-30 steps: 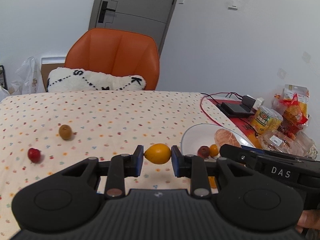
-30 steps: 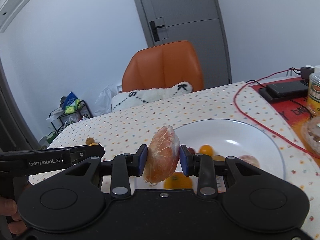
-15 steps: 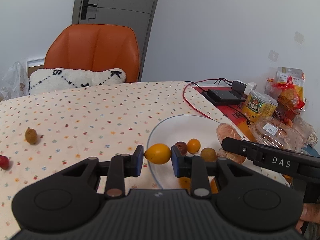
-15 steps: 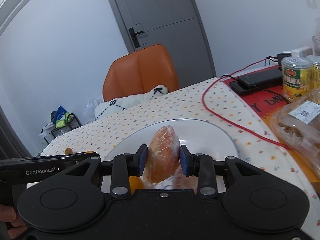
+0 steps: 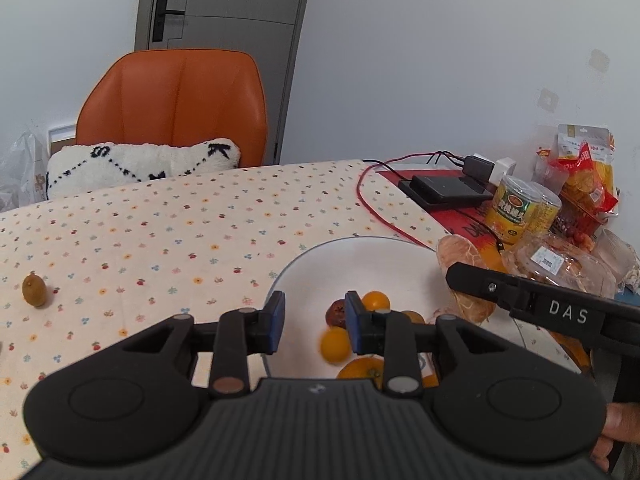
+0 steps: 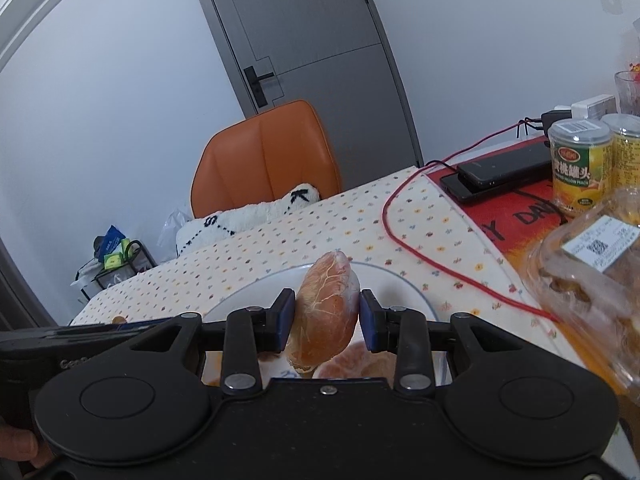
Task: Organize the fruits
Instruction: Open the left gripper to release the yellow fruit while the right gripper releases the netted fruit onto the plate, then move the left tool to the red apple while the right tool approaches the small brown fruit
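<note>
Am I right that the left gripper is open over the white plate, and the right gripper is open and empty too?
Not quite. The left gripper is open over the white plate, but the right gripper is not empty: the right wrist view shows it shut on a peeled citrus segment.

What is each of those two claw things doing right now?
Left gripper: open, holding nothing, over the white plate.
Right gripper: closed on a peeled citrus segment.

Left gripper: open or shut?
Open: left gripper has nothing between its fingers; a small yellow fruit is blurred over the white plate.
</note>
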The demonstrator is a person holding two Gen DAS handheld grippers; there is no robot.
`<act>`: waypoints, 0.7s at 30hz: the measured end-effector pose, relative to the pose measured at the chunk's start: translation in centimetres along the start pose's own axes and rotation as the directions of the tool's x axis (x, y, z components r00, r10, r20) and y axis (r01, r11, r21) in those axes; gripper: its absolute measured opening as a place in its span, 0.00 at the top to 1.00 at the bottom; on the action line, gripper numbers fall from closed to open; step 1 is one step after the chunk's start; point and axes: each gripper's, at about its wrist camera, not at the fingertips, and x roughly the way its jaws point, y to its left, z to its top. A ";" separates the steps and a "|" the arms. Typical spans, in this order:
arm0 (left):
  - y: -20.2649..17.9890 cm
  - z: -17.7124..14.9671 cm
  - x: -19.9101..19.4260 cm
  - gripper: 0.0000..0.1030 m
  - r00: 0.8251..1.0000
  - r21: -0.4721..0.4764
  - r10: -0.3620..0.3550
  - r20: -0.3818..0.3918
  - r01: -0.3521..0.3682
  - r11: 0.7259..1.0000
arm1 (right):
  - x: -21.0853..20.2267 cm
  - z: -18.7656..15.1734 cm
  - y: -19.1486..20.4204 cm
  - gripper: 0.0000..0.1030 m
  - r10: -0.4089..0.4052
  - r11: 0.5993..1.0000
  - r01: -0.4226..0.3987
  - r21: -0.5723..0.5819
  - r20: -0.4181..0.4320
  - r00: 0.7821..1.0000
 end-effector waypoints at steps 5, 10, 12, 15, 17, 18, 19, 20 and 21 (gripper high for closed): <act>1.2 0.2 -1.2 0.69 1.000 -0.027 0.027 0.001 -0.027 0.999 | -0.1 0.6 0.6 0.52 -0.009 1.000 0.010 -0.018 0.032 0.999; 2.4 0.1 -2.8 0.60 0.999 -0.046 0.048 0.002 -0.048 0.998 | -1.0 0.2 1.1 0.42 0.001 1.000 0.000 -0.008 0.041 0.999; 2.8 0.0 -3.6 0.49 0.999 -0.057 0.051 0.012 -0.051 0.997 | -1.1 0.0 1.3 0.42 0.007 1.000 -0.007 0.000 0.029 1.000; 3.4 -0.1 -4.6 0.36 0.998 -0.071 0.058 0.024 -0.057 0.996 | -1.5 -0.4 2.0 0.42 0.019 1.000 -0.019 0.000 0.016 1.000; 3.9 -0.3 -5.3 0.30 0.998 -0.083 0.059 0.030 -0.057 0.995 | -1.8 -0.6 2.7 0.41 0.021 1.000 -0.021 -0.010 0.011 1.000; 4.1 -0.3 -5.6 0.29 0.998 -0.087 0.061 0.031 -0.059 0.995 | -1.9 -0.7 3.0 0.41 0.023 1.000 -0.023 -0.012 0.009 1.000; 4.4 -0.4 -5.8 0.26 0.997 -0.089 0.065 0.030 -0.062 0.994 | -2.0 -0.8 3.4 0.41 0.025 1.000 -0.025 -0.013 0.008 1.000; 4.6 -0.4 -6.1 0.26 0.997 -0.092 0.068 0.028 -0.065 0.994 | -2.1 -0.9 3.7 0.41 0.029 0.999 -0.029 -0.014 0.006 1.000; 4.9 -0.5 -6.4 0.25 0.997 -0.096 0.068 0.026 -0.065 0.993 | -2.2 -1.0 4.0 0.40 0.031 0.999 -0.031 -0.016 0.006 1.000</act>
